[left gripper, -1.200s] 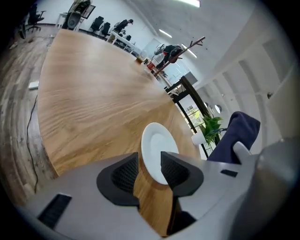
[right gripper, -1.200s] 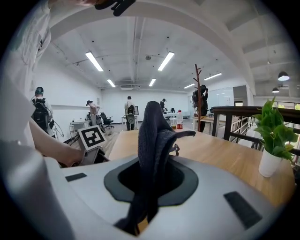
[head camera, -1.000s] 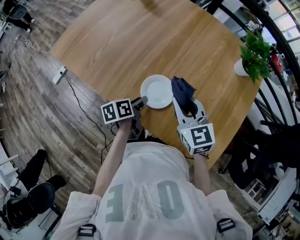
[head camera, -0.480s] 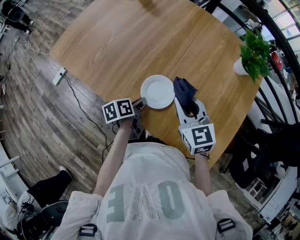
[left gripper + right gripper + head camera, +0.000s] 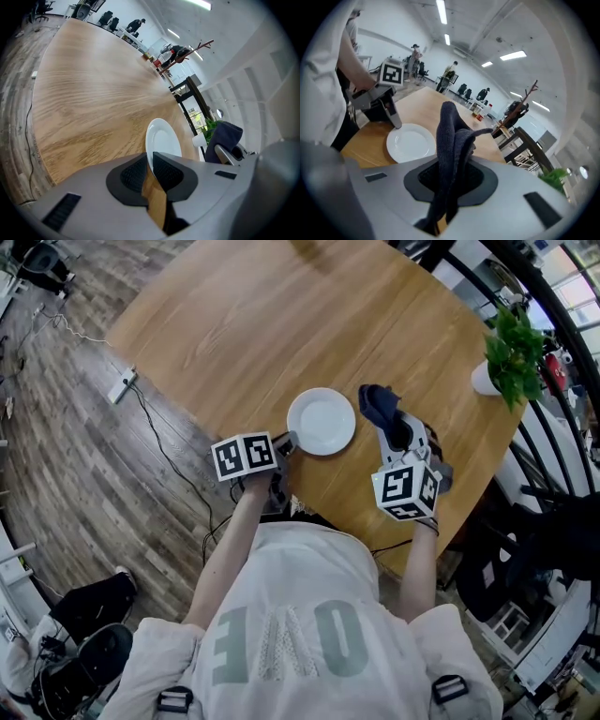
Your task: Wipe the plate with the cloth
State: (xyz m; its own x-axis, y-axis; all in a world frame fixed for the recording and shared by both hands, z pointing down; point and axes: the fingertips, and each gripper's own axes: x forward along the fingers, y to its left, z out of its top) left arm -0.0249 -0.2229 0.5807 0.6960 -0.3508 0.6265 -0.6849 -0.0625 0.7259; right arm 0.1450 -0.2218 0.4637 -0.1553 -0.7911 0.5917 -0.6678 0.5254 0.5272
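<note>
Head view: the plate lies near the edge of the table, with the cloth held beside it and no wiping begun. Left gripper view: the left gripper has just closed its jaws narrowly on the plate's rim. Right gripper view: the right gripper clamps the cloth.

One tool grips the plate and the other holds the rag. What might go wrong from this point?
1. The left gripper, whose jaws have just been closing, pinches only the thin rim of the plate. Pressing down with the cloth may tip it or slip it free.
2. The plate lies close to the table's edge, so a hard push might slide it off.
3. The cloth stands bunched in the right gripper's jaws and might pull out while rubbing.
</note>
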